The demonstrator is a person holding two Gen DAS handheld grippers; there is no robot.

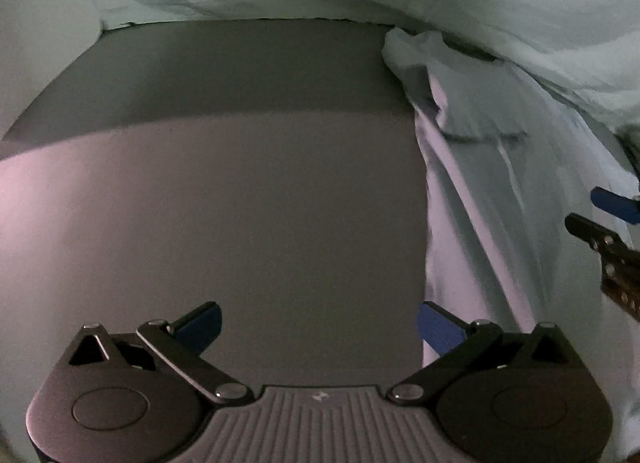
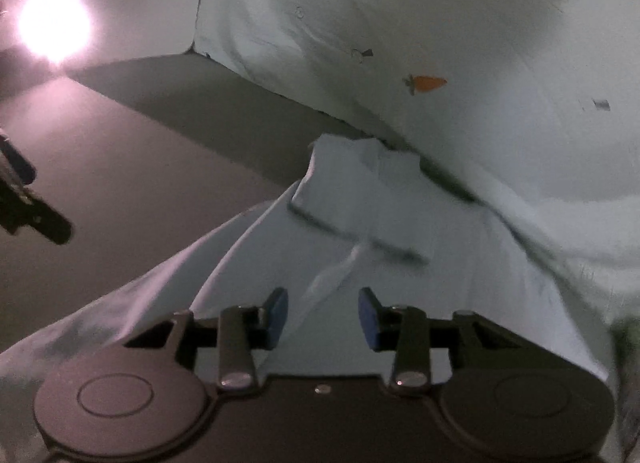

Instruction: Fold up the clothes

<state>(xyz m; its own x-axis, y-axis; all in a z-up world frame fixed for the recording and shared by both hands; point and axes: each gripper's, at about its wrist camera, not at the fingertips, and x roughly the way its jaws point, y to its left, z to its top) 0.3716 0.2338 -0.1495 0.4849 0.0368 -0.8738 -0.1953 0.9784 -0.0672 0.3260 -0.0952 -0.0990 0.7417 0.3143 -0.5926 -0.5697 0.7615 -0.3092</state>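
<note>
Clothes to be folded consist of one pale garment, lying crumpled on a dark grey surface. One end of the garment lies against a pale sheet printed with carrots that rises behind it. In the left wrist view, the garment occupies the right side of the surface. The left gripper is over bare surface, jaws spread wide with nothing between them; its right blue pad is at the garment's edge. The right gripper is over the garment, jaws partly apart, blue pads clear of the cloth, gripping nothing. A bright light glares at the far left.
</note>
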